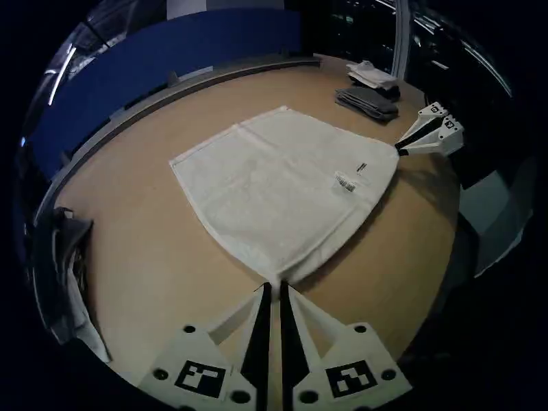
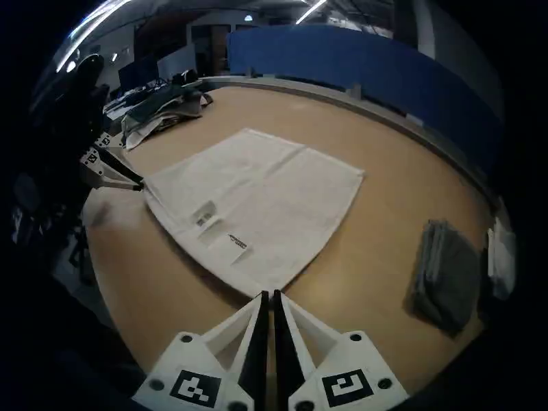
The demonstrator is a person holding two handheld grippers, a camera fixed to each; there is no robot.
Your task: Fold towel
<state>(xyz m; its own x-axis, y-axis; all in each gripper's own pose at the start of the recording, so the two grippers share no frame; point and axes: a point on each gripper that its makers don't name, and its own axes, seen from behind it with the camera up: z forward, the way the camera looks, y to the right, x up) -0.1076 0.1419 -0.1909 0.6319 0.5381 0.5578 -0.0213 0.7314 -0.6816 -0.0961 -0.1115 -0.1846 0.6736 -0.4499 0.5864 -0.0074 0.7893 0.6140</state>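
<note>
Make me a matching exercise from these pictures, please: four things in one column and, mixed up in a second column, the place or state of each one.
Column one
1. white towel
2. grey folded cloths
3. blue partition
4. left gripper

Column two
a. stands behind the far edge of the table
b. shut on one corner of the towel
c. spread flat in the middle of the table
d. stacked near the table's edge, apart from the towel

Pairs: 1-c, 2-d, 3-a, 4-b
</note>
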